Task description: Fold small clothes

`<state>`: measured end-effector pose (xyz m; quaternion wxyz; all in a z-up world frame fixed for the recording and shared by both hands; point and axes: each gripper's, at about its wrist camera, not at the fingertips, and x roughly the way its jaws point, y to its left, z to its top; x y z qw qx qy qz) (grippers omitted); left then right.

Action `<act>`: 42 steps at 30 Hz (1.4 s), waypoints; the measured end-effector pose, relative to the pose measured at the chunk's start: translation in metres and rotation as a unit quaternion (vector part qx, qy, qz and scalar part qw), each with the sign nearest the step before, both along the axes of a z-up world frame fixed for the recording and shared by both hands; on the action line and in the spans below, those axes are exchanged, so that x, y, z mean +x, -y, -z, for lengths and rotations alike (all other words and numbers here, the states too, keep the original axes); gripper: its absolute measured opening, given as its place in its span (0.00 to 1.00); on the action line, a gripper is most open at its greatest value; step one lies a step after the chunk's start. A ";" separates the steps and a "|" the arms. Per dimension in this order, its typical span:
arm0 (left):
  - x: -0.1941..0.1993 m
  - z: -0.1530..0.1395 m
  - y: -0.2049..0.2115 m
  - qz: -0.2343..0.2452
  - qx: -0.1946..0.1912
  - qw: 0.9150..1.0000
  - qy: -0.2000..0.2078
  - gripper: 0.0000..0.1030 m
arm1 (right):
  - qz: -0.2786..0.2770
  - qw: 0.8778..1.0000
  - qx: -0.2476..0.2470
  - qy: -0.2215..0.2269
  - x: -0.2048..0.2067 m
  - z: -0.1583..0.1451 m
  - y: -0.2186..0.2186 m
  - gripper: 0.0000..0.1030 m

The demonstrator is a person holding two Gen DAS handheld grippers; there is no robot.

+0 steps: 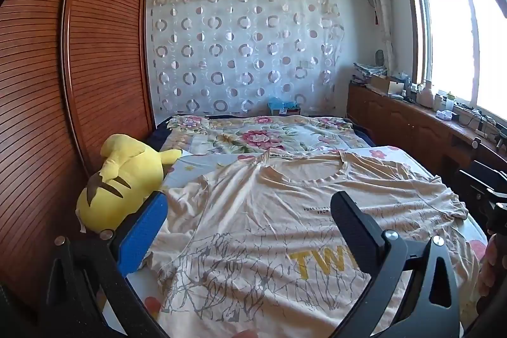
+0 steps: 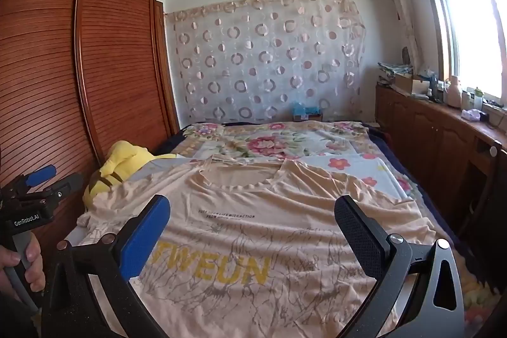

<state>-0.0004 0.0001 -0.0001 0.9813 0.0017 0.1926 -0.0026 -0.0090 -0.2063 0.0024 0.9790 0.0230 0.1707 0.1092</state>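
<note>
A beige shirt (image 1: 285, 227) is spread flat on the bed (image 1: 269, 135), seen beyond and between the wide-open fingers of both the left tool (image 1: 250, 220) and right tool (image 2: 253, 224); nothing is gripped. Only in the right view is a hand (image 2: 22, 268) on the left tool's handle shown. A yellow plush (image 1: 123, 179) is touched by the shirt's left edge.
</note>
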 end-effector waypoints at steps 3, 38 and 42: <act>-0.001 0.000 0.000 0.000 0.001 1.000 -0.001 1.00 | -0.004 1.000 0.003 0.002 0.000 0.000 0.000 1.00; 0.001 0.006 0.002 0.003 0.004 1.000 -0.008 1.00 | 0.001 1.000 -0.002 0.000 0.000 -0.001 0.000 1.00; 0.001 0.005 0.002 0.002 0.005 1.000 -0.008 1.00 | 0.001 1.000 -0.003 0.000 0.000 -0.002 0.001 1.00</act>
